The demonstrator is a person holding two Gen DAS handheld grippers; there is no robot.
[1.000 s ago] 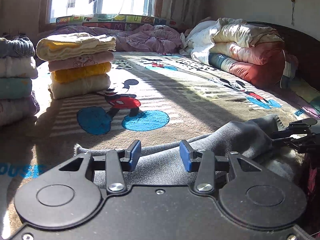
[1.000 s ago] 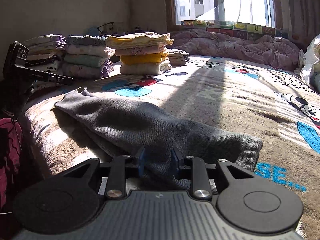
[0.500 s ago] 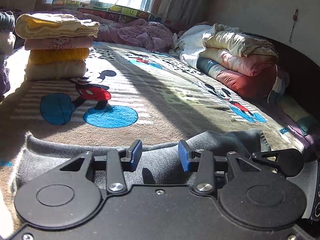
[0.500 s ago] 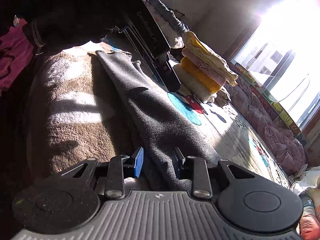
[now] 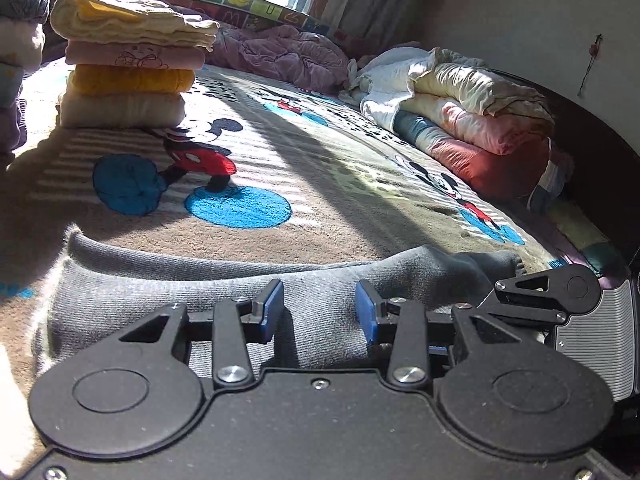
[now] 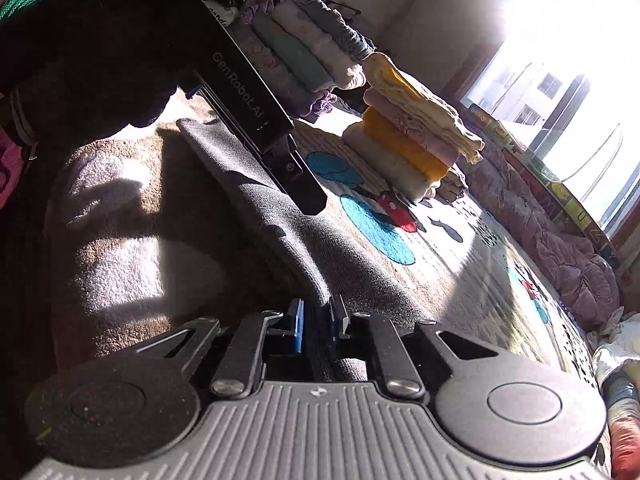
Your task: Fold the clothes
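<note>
A grey garment (image 5: 168, 292) lies folded lengthwise near the front edge of the bed; it also shows in the right wrist view (image 6: 280, 216). My left gripper (image 5: 319, 310) is open, its blue pads (image 5: 270, 308) low over the garment's middle. My right gripper (image 6: 318, 326) is shut on the garment's right end fold, tilted on its side. The right gripper's body (image 5: 580, 320) shows at the right of the left wrist view. The left gripper's body (image 6: 248, 96) reaches over the garment in the right wrist view.
A stack of folded clothes (image 5: 128, 64) stands at the back left on the cartoon-print blanket (image 5: 320, 168); a second stack (image 6: 304, 52) stands beside it. Rolled quilts (image 5: 472, 120) lie at the right, a purple quilt (image 5: 280, 52) under the window.
My right gripper closed from loosely around the garment's end to pinching it and rolled onto its side. My left gripper shifted right along the garment, still open.
</note>
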